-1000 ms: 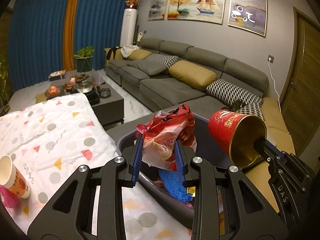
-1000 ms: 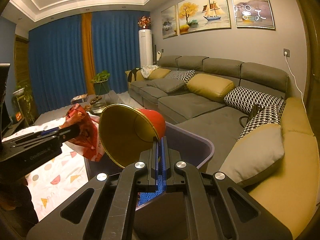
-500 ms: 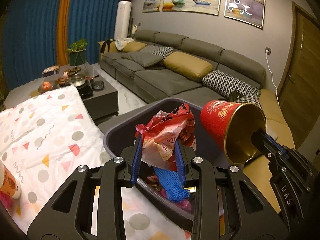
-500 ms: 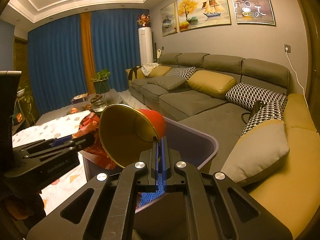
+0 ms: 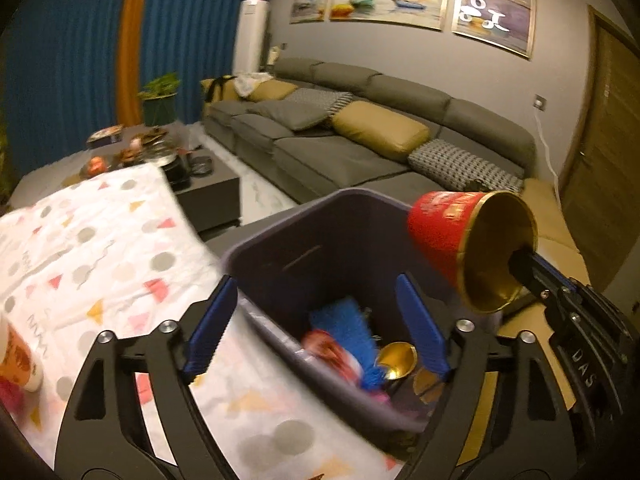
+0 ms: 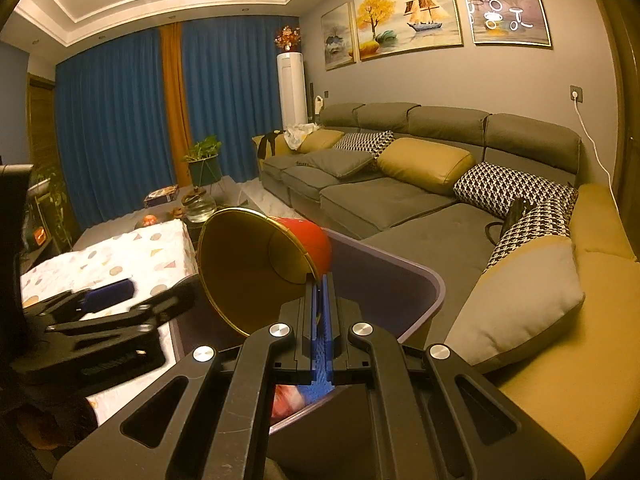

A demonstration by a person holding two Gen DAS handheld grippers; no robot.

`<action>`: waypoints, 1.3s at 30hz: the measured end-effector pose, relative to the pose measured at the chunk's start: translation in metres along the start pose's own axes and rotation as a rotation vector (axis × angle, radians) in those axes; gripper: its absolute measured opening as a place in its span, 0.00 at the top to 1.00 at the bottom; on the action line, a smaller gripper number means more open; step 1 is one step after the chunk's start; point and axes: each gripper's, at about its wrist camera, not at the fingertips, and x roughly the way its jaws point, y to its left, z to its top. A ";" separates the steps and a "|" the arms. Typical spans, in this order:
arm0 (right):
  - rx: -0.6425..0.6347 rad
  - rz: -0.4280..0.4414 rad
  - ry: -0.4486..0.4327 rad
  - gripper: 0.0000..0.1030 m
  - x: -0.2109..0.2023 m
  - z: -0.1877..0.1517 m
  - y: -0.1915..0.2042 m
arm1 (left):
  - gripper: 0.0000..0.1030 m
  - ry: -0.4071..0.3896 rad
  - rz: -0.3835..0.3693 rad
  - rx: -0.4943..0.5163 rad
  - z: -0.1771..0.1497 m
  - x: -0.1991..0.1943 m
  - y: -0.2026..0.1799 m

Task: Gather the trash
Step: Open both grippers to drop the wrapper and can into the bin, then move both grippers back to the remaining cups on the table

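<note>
Low in the frame the left gripper (image 5: 316, 320) is opening, empty, above the part-filled grey plastic bin (image 5: 280, 240), while the right gripper (image 6: 320, 304) pinches the red gold-lined paper cup (image 5: 468, 244) over it, undropped.

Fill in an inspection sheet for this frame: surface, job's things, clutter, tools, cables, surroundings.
Surface: patterned white cloth over a table, beside the bin.
Job's things: grey bin holding a red wrapper, blue netting and a gold cup; red cup with gold lining tilted above the bin.
Clutter: paper cup at the cloth's left edge.
Tools: left tool opening over the bin, nothing between its pads; right tool shut on the red cup's rim.
Cables: white lead from a wall socket.
Surroundings: grey sofa, blue curtains, coffee table.
</note>
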 end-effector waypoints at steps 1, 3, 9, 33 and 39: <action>-0.001 0.001 0.000 0.96 0.001 -0.001 0.002 | 0.19 -0.006 0.008 -0.010 -0.001 -0.004 0.005; -0.004 0.004 0.005 0.96 0.004 -0.001 0.005 | 0.16 -0.032 0.034 -0.021 -0.003 -0.017 0.015; 0.012 0.004 0.001 0.73 0.005 -0.005 0.005 | 0.12 -0.102 0.125 -0.041 -0.014 -0.061 0.040; -0.117 0.273 -0.016 0.33 -0.067 -0.039 0.156 | 0.09 -0.143 0.602 -0.320 -0.107 -0.227 0.244; -0.185 0.356 0.023 0.33 -0.071 -0.055 0.222 | 0.09 -0.111 0.614 -0.360 -0.121 -0.235 0.277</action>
